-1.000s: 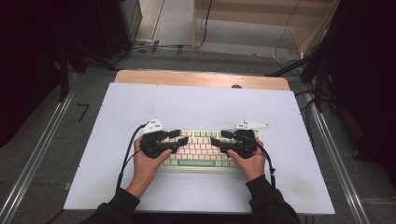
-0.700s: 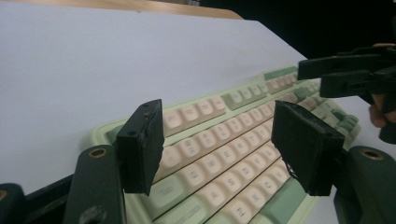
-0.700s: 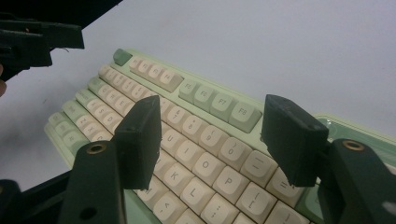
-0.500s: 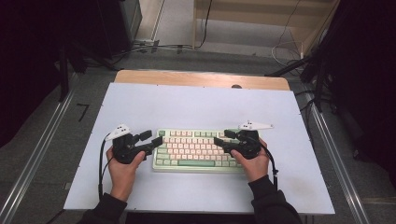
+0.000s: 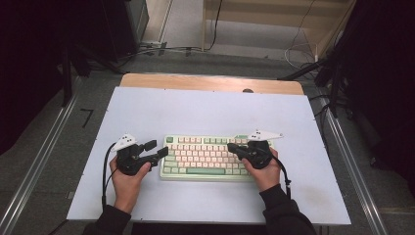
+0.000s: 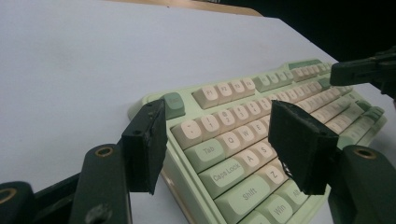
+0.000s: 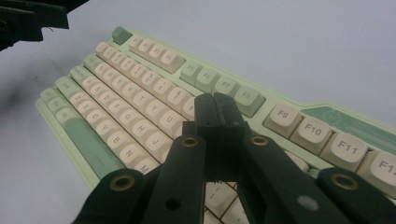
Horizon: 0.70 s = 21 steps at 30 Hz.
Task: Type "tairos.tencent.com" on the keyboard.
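Observation:
A mint-green keyboard (image 5: 205, 157) with cream keys lies on the white table top (image 5: 205, 107). My left gripper (image 5: 160, 148) sits at the keyboard's left end, pointing right. Its jaws have just been opening and now stand open, with the corner near the Tab and Caps Lock keys (image 6: 219, 163) seen between them and the pads (image 6: 148, 144) touching nothing. My right gripper (image 5: 230, 146) hovers over the right half of the keyboard (image 7: 140, 93), pointing left. Its jaws (image 7: 216, 100) have just closed and are shut with nothing between them.
A wooden strip (image 5: 210, 83) runs along the table's far edge. Metal rails (image 5: 44, 161) flank both sides. Cables lie on the floor beyond the table (image 5: 303, 54). Bare table top stretches behind and on both sides of the keyboard.
My left hand has moved left, from above the keyboard's left half to just off its left end. The right hand has stayed where it was.

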{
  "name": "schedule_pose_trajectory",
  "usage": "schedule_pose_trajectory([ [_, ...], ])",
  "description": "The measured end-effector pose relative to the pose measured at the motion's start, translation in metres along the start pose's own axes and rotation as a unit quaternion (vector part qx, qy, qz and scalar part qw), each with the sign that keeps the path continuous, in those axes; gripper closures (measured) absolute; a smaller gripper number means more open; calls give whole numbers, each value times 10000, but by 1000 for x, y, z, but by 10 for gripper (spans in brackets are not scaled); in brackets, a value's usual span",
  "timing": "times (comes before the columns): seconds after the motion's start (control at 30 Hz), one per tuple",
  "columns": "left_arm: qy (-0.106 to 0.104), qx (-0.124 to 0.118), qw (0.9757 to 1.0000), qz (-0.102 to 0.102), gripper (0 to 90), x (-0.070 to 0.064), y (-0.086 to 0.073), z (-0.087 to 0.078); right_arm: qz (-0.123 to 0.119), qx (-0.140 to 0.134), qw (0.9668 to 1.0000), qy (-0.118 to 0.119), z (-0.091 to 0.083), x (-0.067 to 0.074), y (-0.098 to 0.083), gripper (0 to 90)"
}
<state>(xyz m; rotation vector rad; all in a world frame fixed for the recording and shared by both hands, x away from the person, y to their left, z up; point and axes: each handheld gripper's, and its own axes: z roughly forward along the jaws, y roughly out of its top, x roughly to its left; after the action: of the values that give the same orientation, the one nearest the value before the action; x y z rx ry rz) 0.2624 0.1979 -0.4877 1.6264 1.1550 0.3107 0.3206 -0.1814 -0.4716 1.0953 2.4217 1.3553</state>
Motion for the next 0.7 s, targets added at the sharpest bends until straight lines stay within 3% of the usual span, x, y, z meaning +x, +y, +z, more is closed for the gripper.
schedule_pose_trajectory([
  [0.13, -82, -118, 9999, -2, 398, -3, 1, -2, -37, 143, 9999, 18, 6, 1, -2, 876],
  [0.3, -85, -22, 9999, 49, 398, -3, -1, 1, -129, 228, 9997, -18, 10, 3, -2, 876],
  [0.43, -119, -92, 9999, 66, 398, -6, 1, 0, -147, 383, 9991, -62, 16, 4, -5, 875],
  [0.53, -103, 20, 9999, 116, 398, -6, 0, 3, -209, 400, 9989, -79, 19, 6, -4, 875],
  [0.7, -141, -23, 9998, 134, 398, -7, 0, 4, -166, 459, 9988, -102, 21, 4, -5, 875],
])
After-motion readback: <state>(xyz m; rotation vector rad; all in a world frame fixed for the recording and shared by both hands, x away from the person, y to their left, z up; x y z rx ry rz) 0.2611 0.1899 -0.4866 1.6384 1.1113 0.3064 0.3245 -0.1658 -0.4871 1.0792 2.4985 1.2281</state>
